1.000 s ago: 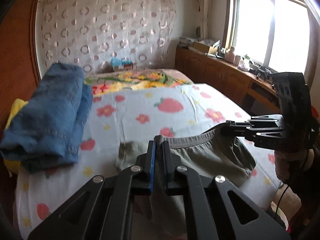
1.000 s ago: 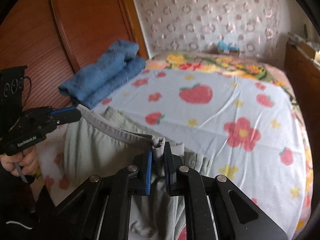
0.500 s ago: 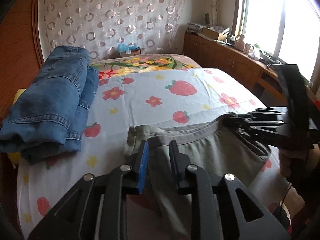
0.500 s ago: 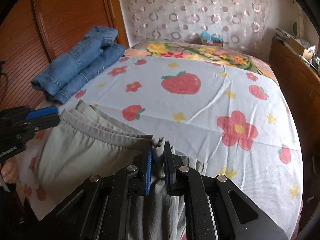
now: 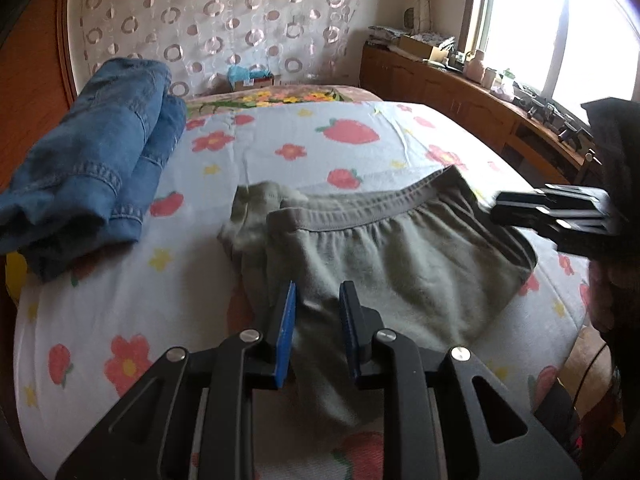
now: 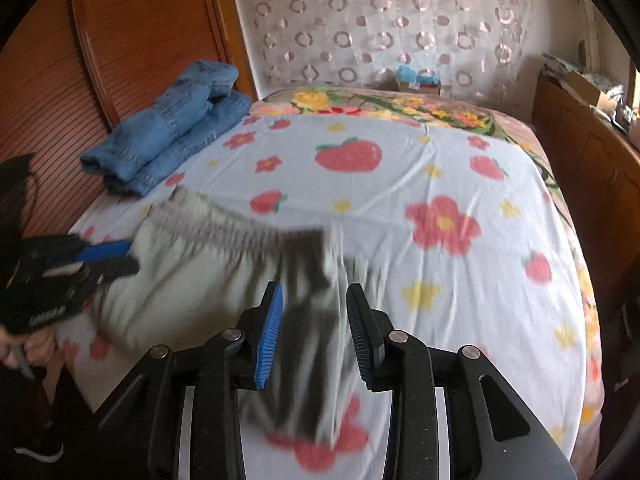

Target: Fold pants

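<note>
The grey-green pants (image 5: 392,256) lie on the strawberry-print bedsheet (image 5: 320,148), waistband running from 10 to 2 o'clock ahead of the left gripper (image 5: 318,320). Its jaws stand parted, the cloth loose between them. The right gripper (image 6: 314,320) has just been opening, blurred fabric slipping between its jaws. Folded blue jeans (image 5: 88,172) sit clear at 10 o'clock, obstructing nothing.

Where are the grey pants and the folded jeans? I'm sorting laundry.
grey pants (image 5: 400,256), left wrist view, on the fabric below the waistband.
folded jeans (image 6: 172,128), right wrist view, on the top fold of the stack.
</note>
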Action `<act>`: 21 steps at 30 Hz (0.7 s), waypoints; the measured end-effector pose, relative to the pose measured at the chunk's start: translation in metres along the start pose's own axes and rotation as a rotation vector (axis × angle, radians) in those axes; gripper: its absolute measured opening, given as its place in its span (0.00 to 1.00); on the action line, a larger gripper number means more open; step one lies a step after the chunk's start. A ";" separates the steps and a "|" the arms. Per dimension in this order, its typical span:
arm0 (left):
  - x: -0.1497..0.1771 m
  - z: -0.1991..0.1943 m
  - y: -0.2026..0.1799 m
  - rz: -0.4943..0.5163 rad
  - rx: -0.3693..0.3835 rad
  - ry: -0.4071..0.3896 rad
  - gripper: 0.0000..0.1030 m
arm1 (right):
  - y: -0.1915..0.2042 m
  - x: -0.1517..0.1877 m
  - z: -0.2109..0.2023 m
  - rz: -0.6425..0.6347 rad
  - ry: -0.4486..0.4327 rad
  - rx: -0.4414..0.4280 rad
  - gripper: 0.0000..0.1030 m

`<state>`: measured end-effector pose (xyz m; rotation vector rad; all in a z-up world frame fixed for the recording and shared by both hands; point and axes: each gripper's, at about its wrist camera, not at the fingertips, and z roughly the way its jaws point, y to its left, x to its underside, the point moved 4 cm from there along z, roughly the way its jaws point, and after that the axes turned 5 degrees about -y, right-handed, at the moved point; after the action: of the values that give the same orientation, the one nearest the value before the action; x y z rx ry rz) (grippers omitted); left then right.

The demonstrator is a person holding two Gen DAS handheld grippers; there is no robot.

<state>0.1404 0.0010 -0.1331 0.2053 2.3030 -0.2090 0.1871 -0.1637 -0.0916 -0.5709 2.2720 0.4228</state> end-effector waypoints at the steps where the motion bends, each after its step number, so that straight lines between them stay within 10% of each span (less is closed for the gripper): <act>1: 0.001 0.001 0.000 0.004 0.000 0.001 0.21 | 0.000 0.006 -0.004 0.002 0.003 -0.004 0.32; 17: 0.006 0.003 -0.005 0.030 0.006 -0.008 0.35 | 0.000 0.042 -0.028 0.008 0.023 -0.007 0.32; 21: 0.006 0.003 -0.005 0.033 0.005 -0.010 0.36 | -0.001 0.049 -0.024 0.009 0.053 -0.036 0.17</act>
<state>0.1373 -0.0037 -0.1394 0.2444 2.2872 -0.1982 0.1424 -0.1889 -0.1113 -0.5967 2.3228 0.4594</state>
